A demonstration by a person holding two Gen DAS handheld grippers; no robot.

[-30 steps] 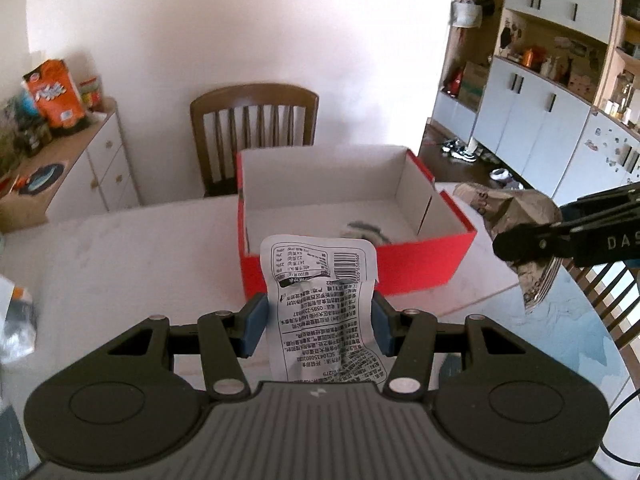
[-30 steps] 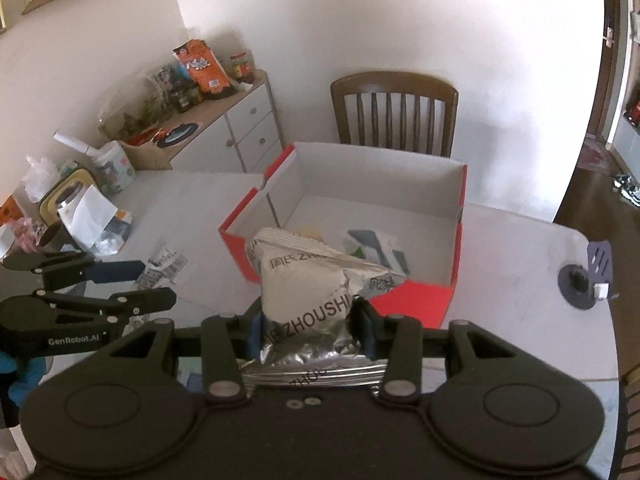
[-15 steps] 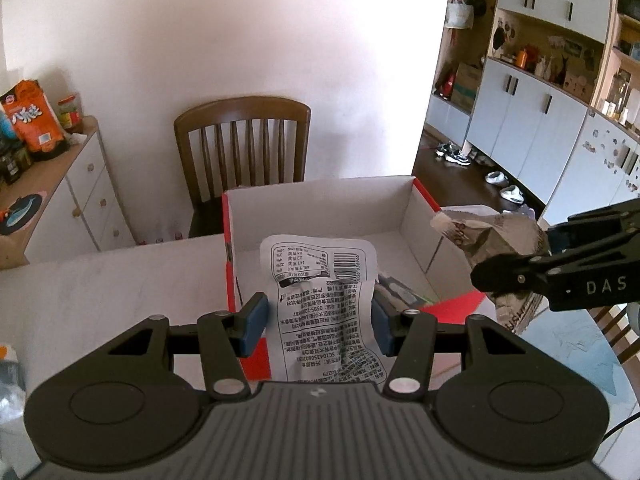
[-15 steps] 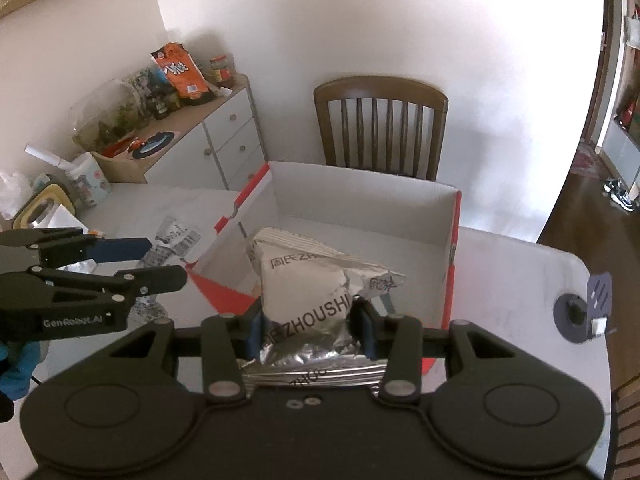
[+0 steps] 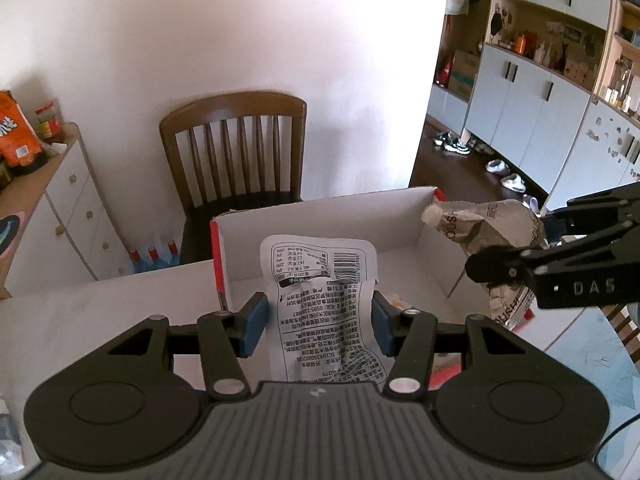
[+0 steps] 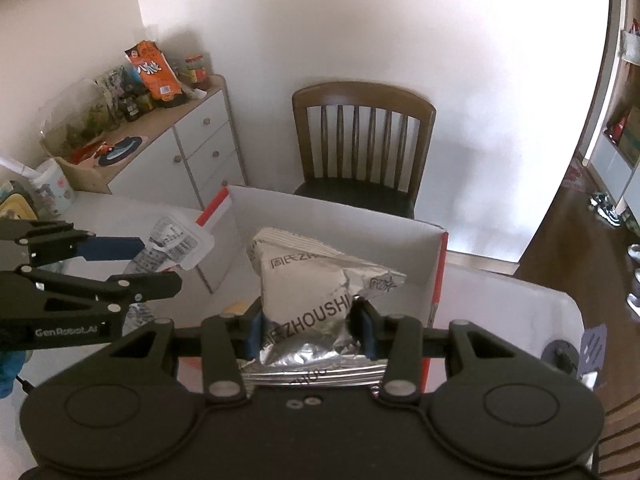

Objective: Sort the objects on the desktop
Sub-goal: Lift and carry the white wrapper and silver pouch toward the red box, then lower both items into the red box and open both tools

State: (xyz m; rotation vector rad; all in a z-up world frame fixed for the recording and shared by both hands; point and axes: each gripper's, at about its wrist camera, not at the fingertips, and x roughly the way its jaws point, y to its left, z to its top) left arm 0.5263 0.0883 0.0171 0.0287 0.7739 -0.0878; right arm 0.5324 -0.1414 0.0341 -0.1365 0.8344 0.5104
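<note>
Left hand-held gripper point(image 5: 318, 326) pinches a white packet point(image 5: 320, 308) — right hand-held gripper point(image 6: 308, 330) clamps a silver bag point(image 6: 308, 296) — over the box point(image 6: 400, 240).

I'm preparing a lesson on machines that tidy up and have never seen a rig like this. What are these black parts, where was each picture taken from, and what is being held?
No robot arm here: a person holds a two-finger gripper in each hand, each with its own camera looking along its fingers. In the left camera's picture, the left gripper clamps a flat white packet. In the right camera's picture, the right gripper clamps a crumpled silver bag. Both hang over an open red box on a white table, a wooden chair behind it.
</note>
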